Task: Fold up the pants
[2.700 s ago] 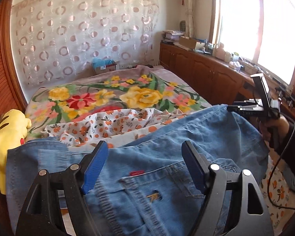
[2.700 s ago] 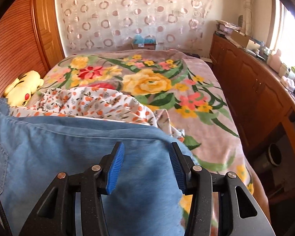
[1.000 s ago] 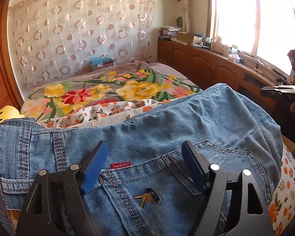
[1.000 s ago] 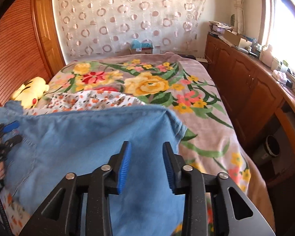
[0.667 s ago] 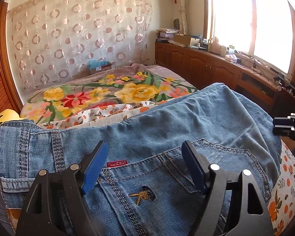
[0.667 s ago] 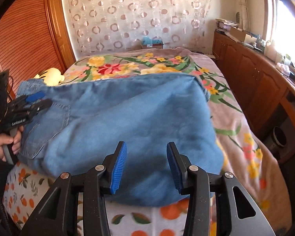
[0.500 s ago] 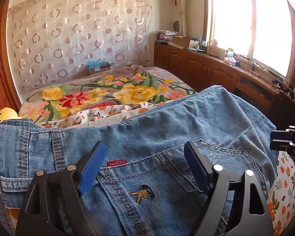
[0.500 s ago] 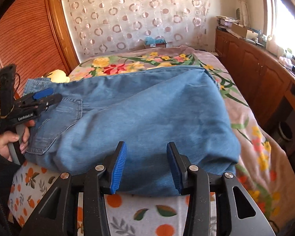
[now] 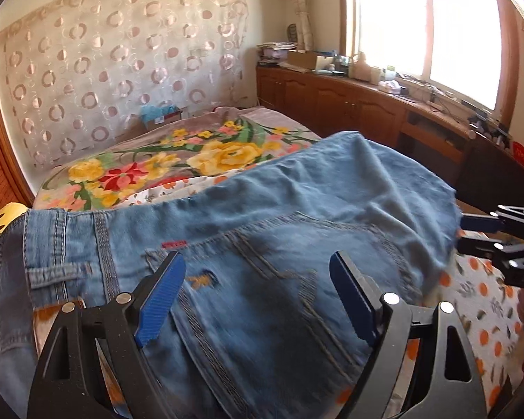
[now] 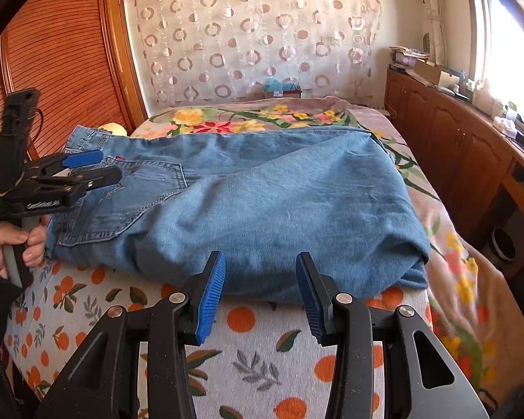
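Blue jeans (image 9: 297,209) (image 10: 262,192) lie folded across an orange-print sheet (image 10: 262,349) on the bed, waist and back pockets to the left in the right wrist view. My left gripper (image 9: 256,286) is open and hovers over a back pocket, its pads clear of the denim. It also appears at the waist end in the right wrist view, left gripper (image 10: 108,166), held by a hand (image 10: 14,241). My right gripper (image 10: 260,289) is open just short of the jeans' near edge with nothing between its fingers. In the left wrist view, right gripper (image 9: 463,233) is beside the fold end.
A floral blanket (image 10: 227,118) covers the far half of the bed. A yellow plush toy (image 9: 3,216) lies by the wooden slatted wall (image 10: 52,70) on the left. Wooden cabinets (image 10: 454,139) with clutter run along the right under the window. A small box (image 10: 283,90) sits at the bed's far end.
The jeans have come down folded onto the sheet. My right gripper has let the denim go and drawn back and down to the near edge. My left gripper has opened wider and pulled back.
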The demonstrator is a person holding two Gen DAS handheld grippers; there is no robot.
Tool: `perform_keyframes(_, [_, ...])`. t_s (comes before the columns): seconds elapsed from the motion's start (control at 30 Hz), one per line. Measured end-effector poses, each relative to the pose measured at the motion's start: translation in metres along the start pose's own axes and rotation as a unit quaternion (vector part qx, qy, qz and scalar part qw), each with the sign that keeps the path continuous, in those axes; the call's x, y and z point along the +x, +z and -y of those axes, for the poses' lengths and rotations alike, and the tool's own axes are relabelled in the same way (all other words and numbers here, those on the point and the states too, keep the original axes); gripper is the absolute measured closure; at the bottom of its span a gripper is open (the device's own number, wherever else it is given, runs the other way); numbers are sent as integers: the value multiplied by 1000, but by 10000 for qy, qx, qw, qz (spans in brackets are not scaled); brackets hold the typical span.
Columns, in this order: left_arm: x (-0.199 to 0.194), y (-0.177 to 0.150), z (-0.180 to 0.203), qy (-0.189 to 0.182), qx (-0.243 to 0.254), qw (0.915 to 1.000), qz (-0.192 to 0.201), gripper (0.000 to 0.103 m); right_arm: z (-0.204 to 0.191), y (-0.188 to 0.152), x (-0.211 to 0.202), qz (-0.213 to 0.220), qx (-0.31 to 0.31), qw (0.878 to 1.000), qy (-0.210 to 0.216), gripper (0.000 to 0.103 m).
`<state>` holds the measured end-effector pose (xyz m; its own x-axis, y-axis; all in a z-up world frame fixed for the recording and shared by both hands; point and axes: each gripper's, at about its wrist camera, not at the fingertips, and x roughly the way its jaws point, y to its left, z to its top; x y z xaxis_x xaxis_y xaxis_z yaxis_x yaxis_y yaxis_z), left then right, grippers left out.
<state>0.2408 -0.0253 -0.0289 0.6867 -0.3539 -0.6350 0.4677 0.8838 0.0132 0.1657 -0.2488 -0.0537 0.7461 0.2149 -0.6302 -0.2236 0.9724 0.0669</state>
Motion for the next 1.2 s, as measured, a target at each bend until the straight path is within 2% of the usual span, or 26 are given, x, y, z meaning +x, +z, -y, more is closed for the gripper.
perform_keyframes(0.17, [-18,-18,35,-225,173,9996,-92,18,-3,-7,-8,49,78,9999,-59,59])
perform_keyframes(0.33, [-22,-34,64,-242,497,9983,-197,19,-7,-16,-18,91,84,9999,-79,59])
perform_keyframes(0.4, [-18,-39,73,-177,613,9975,-315,39,-9,-18,-21,110,96,9999,-58,59])
perform_keyframes(0.5, [-4,-43,79,225,769,9949,-617,58,-10,-19,-26,172,159,9997,0,59])
perform_keyframes(0.53, [-3,-44,79,274,766,9947,-626,60,-10,-20,-27,182,174,9997,10,59])
perform_keyframes(0.63, [-5,-41,73,258,654,9955,-630,81,-12,-24,-29,183,170,9997,59,59])
perform_keyframes(0.67, [-7,-39,72,184,609,9961,-619,94,-14,-24,-29,169,134,9997,61,59])
perform_keyframes(0.7, [-10,-37,70,95,574,9965,-608,97,-14,-24,-28,163,98,9998,52,59])
perform_keyframes(0.87, [-24,-20,70,179,630,9971,-376,101,-15,-29,-19,81,42,9999,98,59])
perform_keyframes(1.03, [-48,10,55,102,298,9995,81,101,-19,-24,-5,-53,-32,9999,129,59])
perform_keyframes(1.2, [-51,21,50,160,241,9995,139,101,-18,-7,9,-115,-37,9997,216,59])
